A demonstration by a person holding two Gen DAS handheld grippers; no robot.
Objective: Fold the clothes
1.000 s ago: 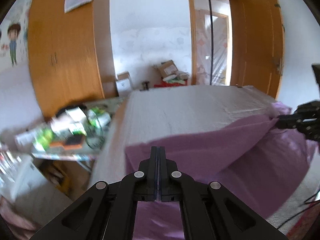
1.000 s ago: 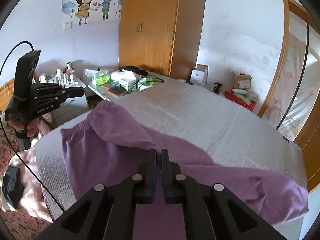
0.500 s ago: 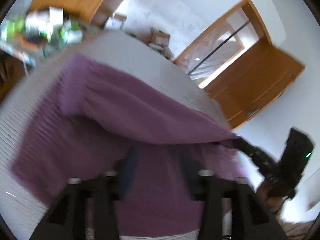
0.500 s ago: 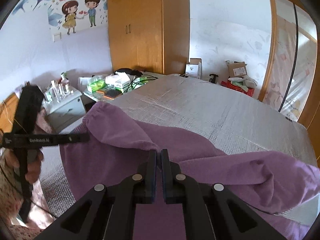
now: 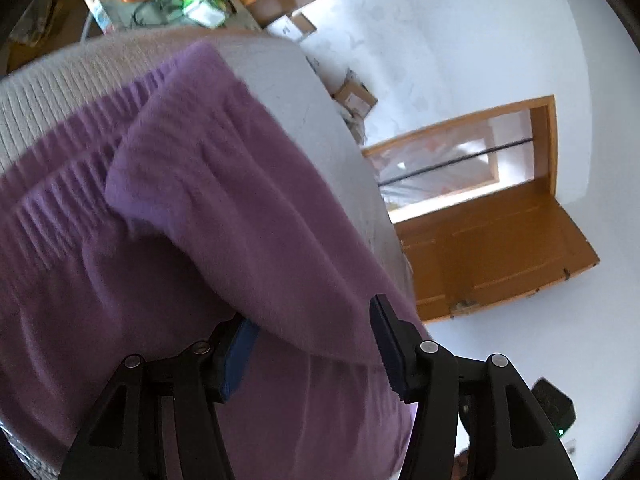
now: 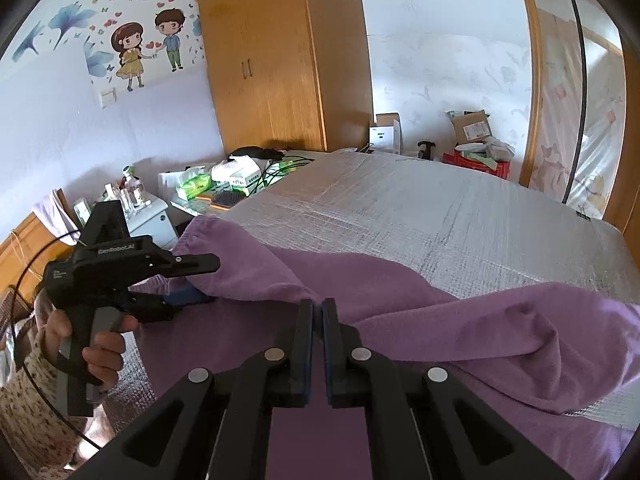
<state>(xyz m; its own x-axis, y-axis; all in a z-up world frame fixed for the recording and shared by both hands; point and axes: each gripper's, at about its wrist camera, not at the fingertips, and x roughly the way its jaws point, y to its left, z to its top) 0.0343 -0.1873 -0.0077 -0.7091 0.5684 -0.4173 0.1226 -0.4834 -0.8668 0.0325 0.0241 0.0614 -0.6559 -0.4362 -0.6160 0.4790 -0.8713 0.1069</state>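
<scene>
We had the purple garment (image 6: 400,292) spread on the grey-covered bed (image 6: 420,208), with one part of it folded back over the rest. In the left wrist view that folded flap (image 5: 224,184) lay across the ribbed, gathered edge of the cloth, and it ran down between the fingers of our left gripper (image 5: 316,344).

Our left gripper stood wide, its blue-padded fingers (image 5: 236,356) well apart with the flap's lower edge draped between them; nothing was pinched there. From the right wrist view we saw the same tool (image 6: 200,280) held in a hand (image 6: 100,344), a flowered sleeve behind it, its upper finger above the rounded fold and its lower one under it.

Our right gripper (image 6: 318,320) was nearly closed, only a thin gap showing between its fingers. A pulled-up ridge of the cloth ran to its tips, but we could not tell whether any fabric was caught in that gap.

Beyond the bed stood a wooden wardrobe (image 6: 272,64) and a cluttered side table (image 6: 224,192).
</scene>
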